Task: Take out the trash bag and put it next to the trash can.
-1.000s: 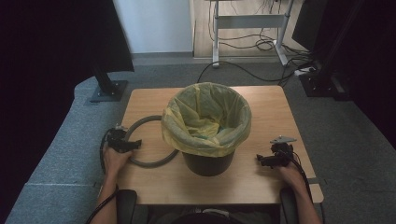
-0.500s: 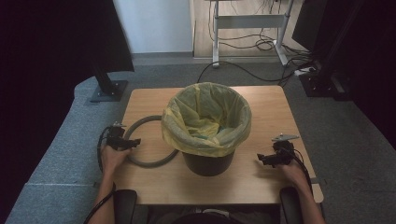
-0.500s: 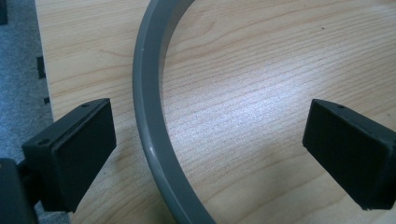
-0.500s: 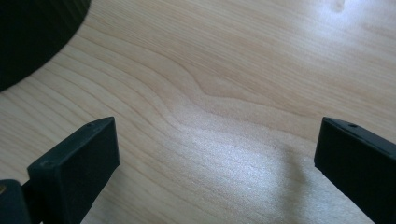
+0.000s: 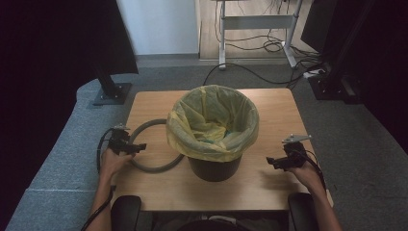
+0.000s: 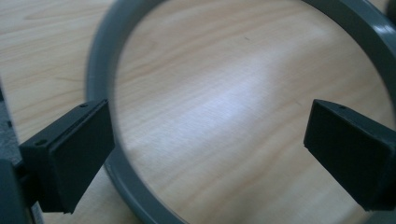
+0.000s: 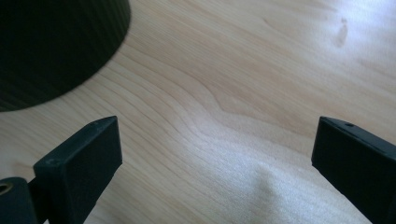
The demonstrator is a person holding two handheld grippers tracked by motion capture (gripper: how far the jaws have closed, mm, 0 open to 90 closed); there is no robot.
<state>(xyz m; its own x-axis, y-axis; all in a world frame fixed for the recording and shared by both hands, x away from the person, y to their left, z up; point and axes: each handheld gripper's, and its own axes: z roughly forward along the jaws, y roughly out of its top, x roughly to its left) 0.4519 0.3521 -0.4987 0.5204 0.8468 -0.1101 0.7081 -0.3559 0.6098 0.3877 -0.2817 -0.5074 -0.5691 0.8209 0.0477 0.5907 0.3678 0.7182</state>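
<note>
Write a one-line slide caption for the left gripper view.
Left gripper, jaws open, poised over the grey ring lying flat on the wooden table.

This looks like an office or lab room used for recording. A small wooden table (image 5: 159, 192) stands on grey carpet (image 5: 62, 159), the short-pile kind laid in workplaces. Behind it, a white wall (image 5: 159, 26) meets a strip of wood floor (image 5: 250, 36), where the metal frame of a desk (image 5: 257, 21) stands over loose cables (image 5: 250, 70) and a power strip (image 5: 315, 73). Black stands (image 5: 111, 91) with flat bases hold dark panels on both sides, like monitors or screens. A black bin (image 5: 214, 168) lined with a yellow bag (image 5: 211, 125) sits on the table, an ordinary office wastebasket.
</note>
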